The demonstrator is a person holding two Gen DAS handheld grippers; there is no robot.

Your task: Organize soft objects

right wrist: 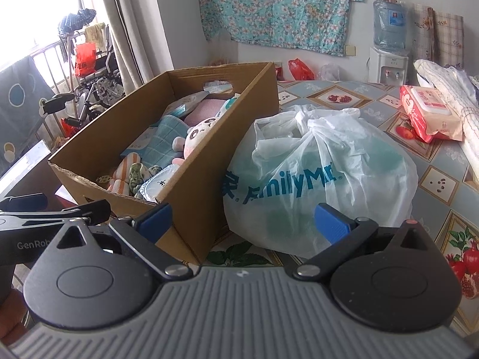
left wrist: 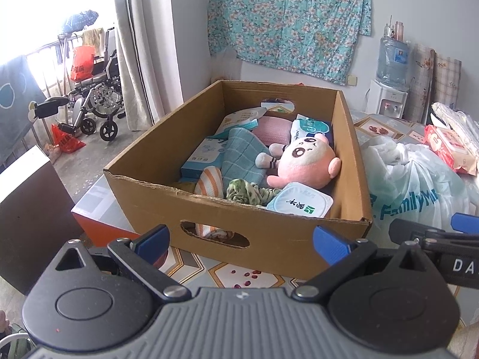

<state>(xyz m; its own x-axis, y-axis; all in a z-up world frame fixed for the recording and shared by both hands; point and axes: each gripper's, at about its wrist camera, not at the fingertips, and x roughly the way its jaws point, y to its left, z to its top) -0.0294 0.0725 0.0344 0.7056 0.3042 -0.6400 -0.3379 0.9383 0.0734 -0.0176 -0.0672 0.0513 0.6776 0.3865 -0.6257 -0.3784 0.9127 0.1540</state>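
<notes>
My left hand-held gripper (left wrist: 241, 243) and right hand-held gripper (right wrist: 242, 220) are both released and empty; the box (left wrist: 271, 229) of soft things sits on the bench at my left's twelve o'clock, its long axis running away, nearer that hand.

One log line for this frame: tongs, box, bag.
left tongs open, empty | right tongs open, empty | box holds plush, towels | bag tied, right of box

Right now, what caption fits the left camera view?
Open left gripper faces a cardboard box holding a pink plush toy.
</notes>
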